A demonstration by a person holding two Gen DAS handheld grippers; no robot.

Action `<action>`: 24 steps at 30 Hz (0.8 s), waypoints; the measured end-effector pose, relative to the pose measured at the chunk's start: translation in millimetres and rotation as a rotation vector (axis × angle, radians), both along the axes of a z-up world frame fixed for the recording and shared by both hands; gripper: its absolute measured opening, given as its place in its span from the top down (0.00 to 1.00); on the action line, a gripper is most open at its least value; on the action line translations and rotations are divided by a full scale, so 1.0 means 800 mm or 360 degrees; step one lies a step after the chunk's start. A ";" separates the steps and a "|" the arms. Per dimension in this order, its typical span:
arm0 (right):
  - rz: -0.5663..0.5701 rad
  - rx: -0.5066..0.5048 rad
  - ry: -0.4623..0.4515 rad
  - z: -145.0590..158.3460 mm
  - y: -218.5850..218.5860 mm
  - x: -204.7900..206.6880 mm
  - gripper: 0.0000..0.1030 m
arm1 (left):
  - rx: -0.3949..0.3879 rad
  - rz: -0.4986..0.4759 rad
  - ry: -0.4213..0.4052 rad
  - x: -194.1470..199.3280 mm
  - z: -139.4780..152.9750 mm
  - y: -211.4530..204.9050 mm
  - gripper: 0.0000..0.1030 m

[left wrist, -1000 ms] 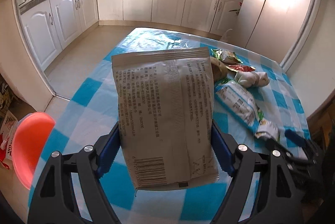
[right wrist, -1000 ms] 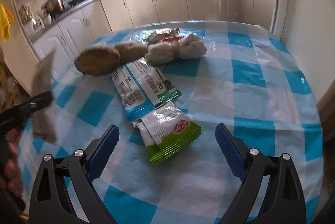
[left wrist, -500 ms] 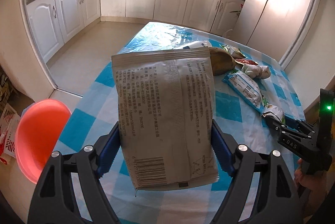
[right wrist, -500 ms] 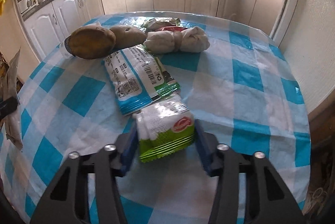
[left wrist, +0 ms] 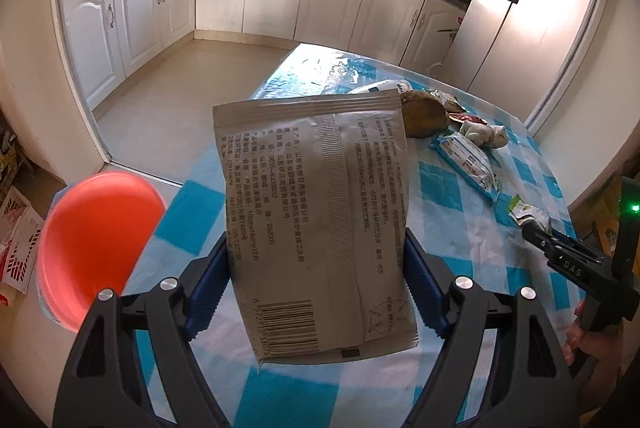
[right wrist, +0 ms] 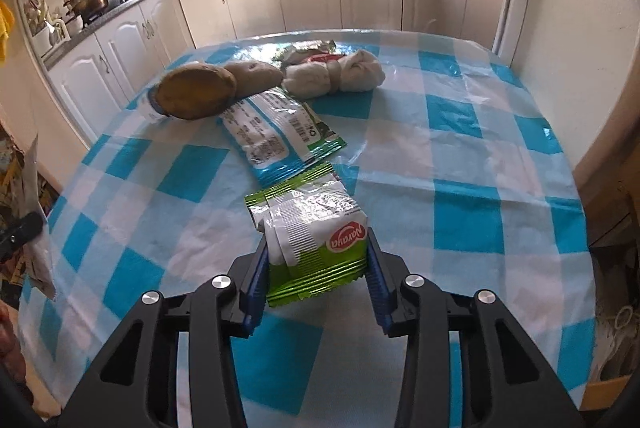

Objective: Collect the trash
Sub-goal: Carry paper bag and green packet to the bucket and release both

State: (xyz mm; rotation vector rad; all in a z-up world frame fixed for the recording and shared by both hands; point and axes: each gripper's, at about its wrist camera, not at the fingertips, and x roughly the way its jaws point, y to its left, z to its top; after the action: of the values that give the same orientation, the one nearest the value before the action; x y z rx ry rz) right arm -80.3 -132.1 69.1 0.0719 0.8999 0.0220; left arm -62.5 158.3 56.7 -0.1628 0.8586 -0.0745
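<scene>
1. Leftmost in the left wrist view, an orange basin [left wrist: 96, 248] sits low on the floor beside the bench [left wrist: 460, 228]; judging by the task, it is the likely place for the trash.
2. At frame centre, the left tongs [left wrist: 316, 288] grip a flat grey-brown pouch [left wrist: 316, 220] by its lower side edges, holding it upright above the checked cloth. It looks light, thin and papery, printed with text and a barcode; held low like this, its top could flop.
3. To the right lie a brown rounded lump [left wrist: 424, 113], a white crumpled wad [left wrist: 482, 135] and a blue-and-white wrapper [left wrist: 466, 159], all resting on the bench.
4. In the right wrist view, the right tongs [right wrist: 316, 268] are narrowed onto a green-and-white foil packet [right wrist: 312, 240] at lower centre, pinching it across its width while it seems to lie on the cloth.
5. That packet is crinkly, glossy and probably slippery; its crimped end seams are the stiffest parts, so a firm pinch near a seam should hold best.
6. Beyond it, the blue-and-white wrapper is also soft film, lying flat, so an edge would need lifting first.
</scene>
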 end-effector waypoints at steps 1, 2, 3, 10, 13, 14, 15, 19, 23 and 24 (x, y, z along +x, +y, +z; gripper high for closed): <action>0.0000 -0.0005 -0.0013 0.004 0.001 -0.005 0.58 | 0.0001 0.0004 -0.0003 -0.004 0.001 0.002 0.22; -0.0002 -0.0010 -0.0023 0.009 0.003 -0.011 0.58 | 0.0002 0.0008 -0.0008 -0.010 0.003 0.005 0.22; -0.0001 -0.0007 -0.0033 0.013 0.004 -0.016 0.58 | 0.0005 0.0012 -0.0015 -0.016 0.006 0.008 0.22; 0.0039 0.0022 -0.0097 0.041 0.021 -0.051 0.58 | 0.0013 0.0054 -0.0039 -0.052 0.017 0.028 0.22; 0.0066 0.0052 -0.0100 0.046 0.028 -0.063 0.58 | 0.0012 0.0083 -0.0043 -0.068 0.021 0.039 0.22; 0.0074 0.0055 -0.0103 0.047 0.032 -0.068 0.58 | 0.0011 0.0095 -0.0047 -0.073 0.023 0.043 0.22; 0.0084 0.0064 -0.0104 0.048 0.036 -0.072 0.58 | 0.0016 0.0110 -0.0050 -0.079 0.024 0.048 0.22; 0.0139 0.0119 -0.0098 0.052 0.050 -0.084 0.58 | 0.0015 0.0166 -0.0057 -0.097 0.030 0.066 0.22; 0.0211 0.0161 -0.0089 0.058 0.073 -0.090 0.58 | 0.0009 0.0236 -0.0072 -0.114 0.036 0.088 0.22; 0.0234 0.0163 -0.0089 0.060 0.080 -0.089 0.58 | 0.0005 0.0253 -0.0079 -0.118 0.038 0.096 0.22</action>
State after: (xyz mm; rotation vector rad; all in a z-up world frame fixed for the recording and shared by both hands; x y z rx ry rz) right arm -151.8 -68.0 117.2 0.1003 0.8463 0.2060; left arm -157.1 235.0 86.8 -0.2252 0.7934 0.0713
